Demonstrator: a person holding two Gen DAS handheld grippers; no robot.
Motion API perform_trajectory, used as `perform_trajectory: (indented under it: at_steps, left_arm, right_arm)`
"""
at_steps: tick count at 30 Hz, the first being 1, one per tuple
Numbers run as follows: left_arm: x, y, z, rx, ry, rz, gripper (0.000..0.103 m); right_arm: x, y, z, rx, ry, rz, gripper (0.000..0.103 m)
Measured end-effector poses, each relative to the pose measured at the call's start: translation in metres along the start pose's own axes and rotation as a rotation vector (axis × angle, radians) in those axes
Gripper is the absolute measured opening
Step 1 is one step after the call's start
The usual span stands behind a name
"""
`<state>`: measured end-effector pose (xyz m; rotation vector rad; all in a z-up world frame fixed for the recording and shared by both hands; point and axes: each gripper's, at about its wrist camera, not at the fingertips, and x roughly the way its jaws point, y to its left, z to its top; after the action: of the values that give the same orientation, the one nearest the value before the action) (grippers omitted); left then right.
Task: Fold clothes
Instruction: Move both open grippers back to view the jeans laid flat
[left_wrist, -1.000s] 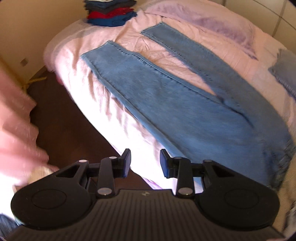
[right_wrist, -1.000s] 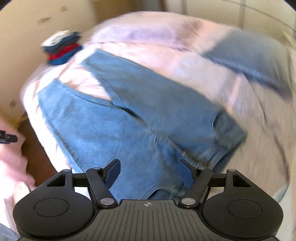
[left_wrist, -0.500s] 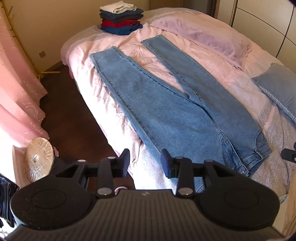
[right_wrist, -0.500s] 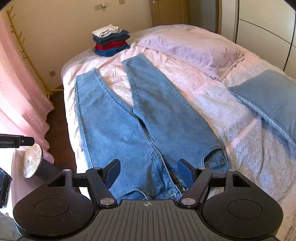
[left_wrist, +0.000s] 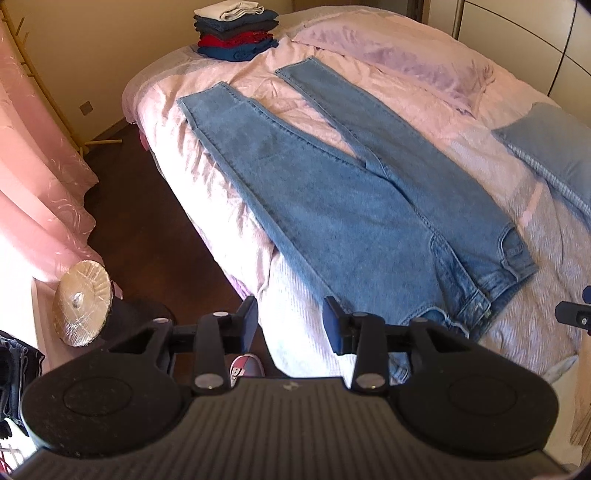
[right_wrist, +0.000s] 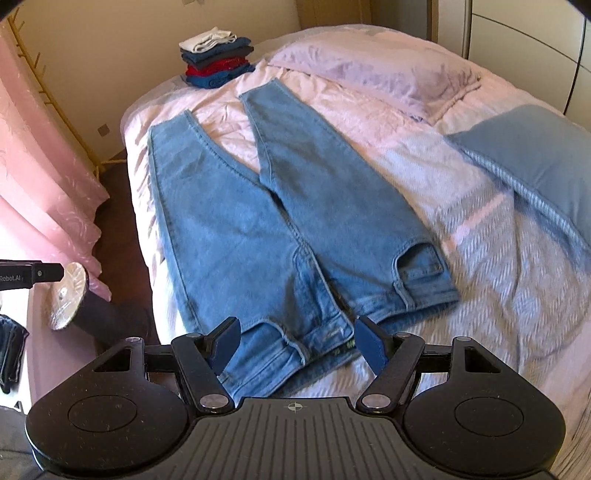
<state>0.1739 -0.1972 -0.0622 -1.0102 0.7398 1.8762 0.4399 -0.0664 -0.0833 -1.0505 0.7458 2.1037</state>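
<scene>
Both views pulled back off the jeans (right_wrist: 258, 236); each hand-held gripper (left_wrist: 290, 319) (right_wrist: 295, 341) hangs empty, jaws apart, above the bed edge (left_wrist: 295, 332)

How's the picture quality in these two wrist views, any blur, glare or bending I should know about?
Left wrist view: sharp, with sunlight washing out the pink curtain at the left edge; fisheye bends the bed edge. Right wrist view: slightly soft, with blur on the jeans waistband and the white blanket; the same curved distortion, dark corners.
</scene>
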Motion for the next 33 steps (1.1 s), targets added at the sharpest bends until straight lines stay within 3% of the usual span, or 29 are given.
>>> perform_trajectory:
  at_steps: [19,33]
  left_arm:
    - [-0.002,0.008,-0.017,0.097,0.069,-0.029,0.036]
    - [0.019,0.037,0.026,0.152,0.04,-0.085,0.036]
  right_arm:
    - [-0.01,0.024,-0.031,0.044,0.033,-0.021,0.071]
    - [-0.002,0.049,-0.008,0.139,-0.001,-0.096,0.071]
